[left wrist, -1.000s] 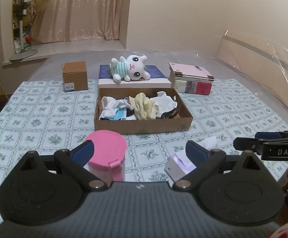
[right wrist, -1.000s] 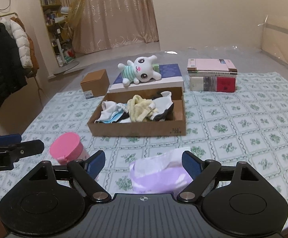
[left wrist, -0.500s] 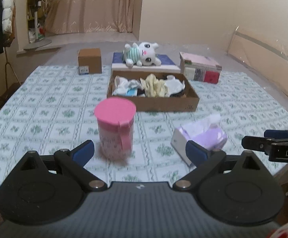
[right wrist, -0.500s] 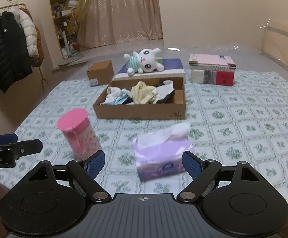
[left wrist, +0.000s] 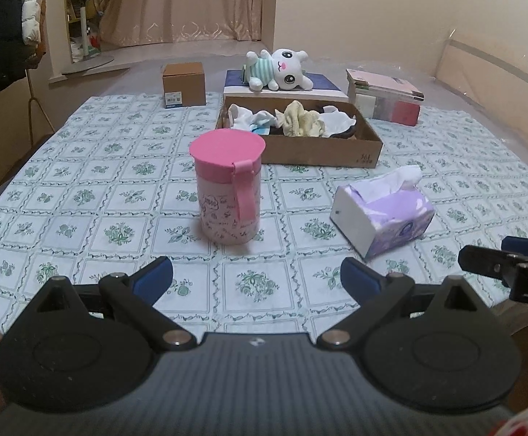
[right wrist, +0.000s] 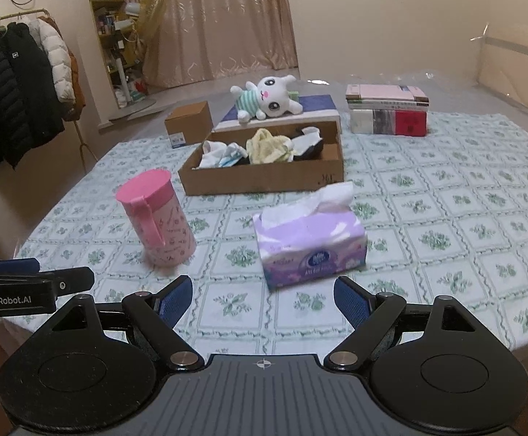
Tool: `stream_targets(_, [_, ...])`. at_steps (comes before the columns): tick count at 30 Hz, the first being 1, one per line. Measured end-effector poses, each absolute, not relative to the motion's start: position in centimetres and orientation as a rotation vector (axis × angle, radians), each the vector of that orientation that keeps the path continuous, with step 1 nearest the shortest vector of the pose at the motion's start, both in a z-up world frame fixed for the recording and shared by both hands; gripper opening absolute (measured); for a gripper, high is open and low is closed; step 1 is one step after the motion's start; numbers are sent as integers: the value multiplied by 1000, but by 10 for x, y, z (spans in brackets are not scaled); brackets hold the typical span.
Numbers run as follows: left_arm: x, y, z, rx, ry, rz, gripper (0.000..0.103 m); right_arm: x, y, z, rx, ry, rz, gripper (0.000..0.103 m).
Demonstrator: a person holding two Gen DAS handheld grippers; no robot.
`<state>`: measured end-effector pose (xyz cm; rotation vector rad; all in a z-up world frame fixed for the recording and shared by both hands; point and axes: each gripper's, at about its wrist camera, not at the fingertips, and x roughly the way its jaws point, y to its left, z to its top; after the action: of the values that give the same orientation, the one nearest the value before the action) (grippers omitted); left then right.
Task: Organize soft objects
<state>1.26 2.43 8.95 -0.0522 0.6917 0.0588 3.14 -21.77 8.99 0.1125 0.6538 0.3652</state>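
An open cardboard box [left wrist: 322,152] holds several socks and cloths [left wrist: 300,121]; it also shows in the right wrist view [right wrist: 264,178]. A white plush bunny [left wrist: 282,71] lies on a blue-topped box behind it, also in the right wrist view [right wrist: 266,100]. A purple tissue pack [right wrist: 311,239] lies in front of my right gripper [right wrist: 264,299], which is open and empty. My left gripper [left wrist: 256,278] is open and empty, back from the pink cup [left wrist: 229,185]. The tissue pack also shows in the left wrist view [left wrist: 384,214].
A small brown carton [left wrist: 184,83] stands at the back left, a stack of books [left wrist: 384,100] at the back right. The table has a green-patterned cloth [left wrist: 118,181]. Coats [right wrist: 20,83] hang on a rack to the left. The near table edge is just below both grippers.
Both grippers have pulled back from the table, toward its near edge. The cup, tissue pack and box look farther away. Both stayed open and empty.
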Motion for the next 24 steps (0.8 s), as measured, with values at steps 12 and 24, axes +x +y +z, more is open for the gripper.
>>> stream_targets(12, [8,16,78,-24,712,47,98,25,-206,82,56,671,364,85])
stream_targets(24, [9,12,75,-24,720,35,98,27,-206,81,51,669,360,85])
